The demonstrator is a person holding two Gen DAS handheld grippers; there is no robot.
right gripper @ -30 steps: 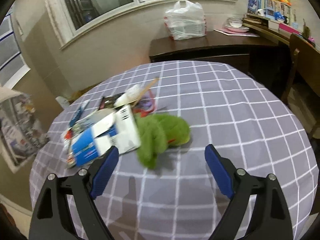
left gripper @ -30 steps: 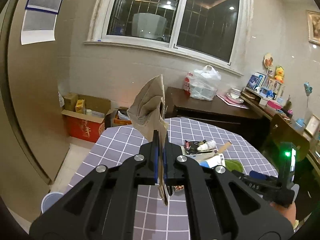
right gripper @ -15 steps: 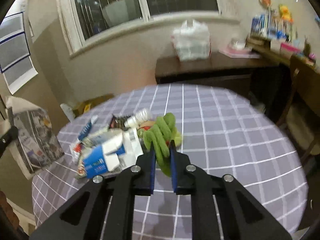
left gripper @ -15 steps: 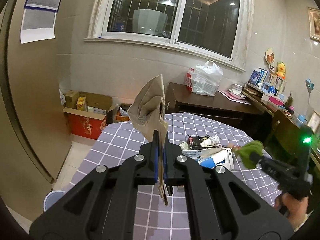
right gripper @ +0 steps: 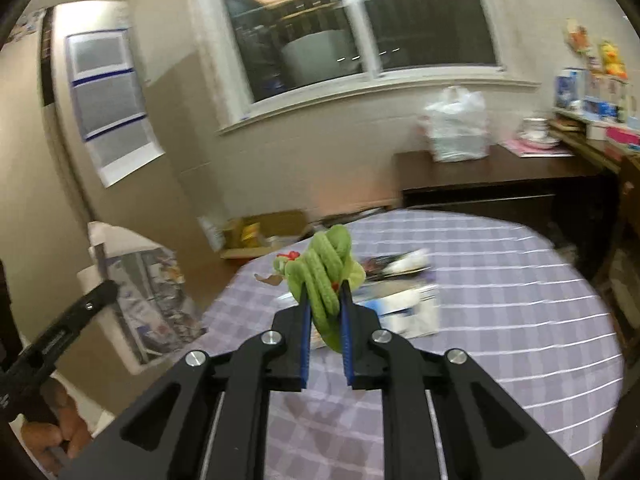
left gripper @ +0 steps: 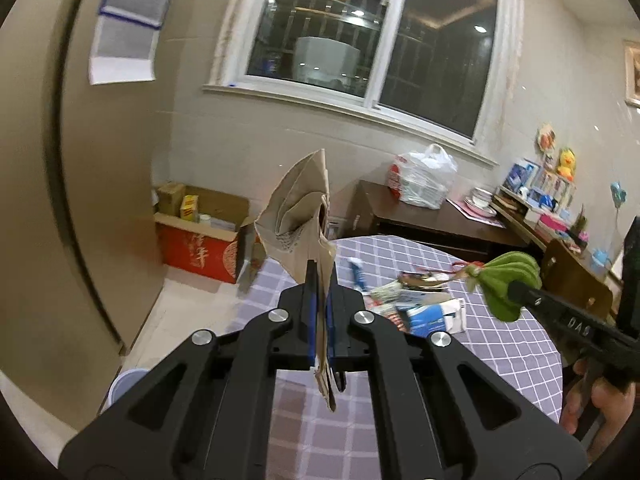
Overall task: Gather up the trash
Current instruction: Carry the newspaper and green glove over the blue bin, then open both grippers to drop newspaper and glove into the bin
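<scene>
My left gripper point(left gripper: 322, 292) is shut on a brown paper bag point(left gripper: 298, 216) and holds it upright above the table's left edge; the bag also shows in the right wrist view point(right gripper: 140, 292). My right gripper point(right gripper: 325, 300) is shut on a green fuzzy cloth point(right gripper: 324, 272) and holds it in the air above the table; the cloth shows in the left wrist view point(left gripper: 506, 280) to the right of the bag. A pile of trash point(left gripper: 420, 304) with a blue and white carton point(right gripper: 404, 312), wrappers and a tube lies on the checked round table point(right gripper: 520, 320).
A dark sideboard point(right gripper: 500, 176) with a white plastic bag point(right gripper: 456, 124) stands behind the table under the window. Cardboard boxes point(left gripper: 200, 232) sit on the floor at the left wall. A chair point(left gripper: 576, 284) stands at the table's right. A pale bucket point(left gripper: 120, 388) is on the floor below left.
My right gripper closed on the green cloth, lifted it off the table and carried it left toward the bag. The left gripper kept holding the bag, shifting slightly.
</scene>
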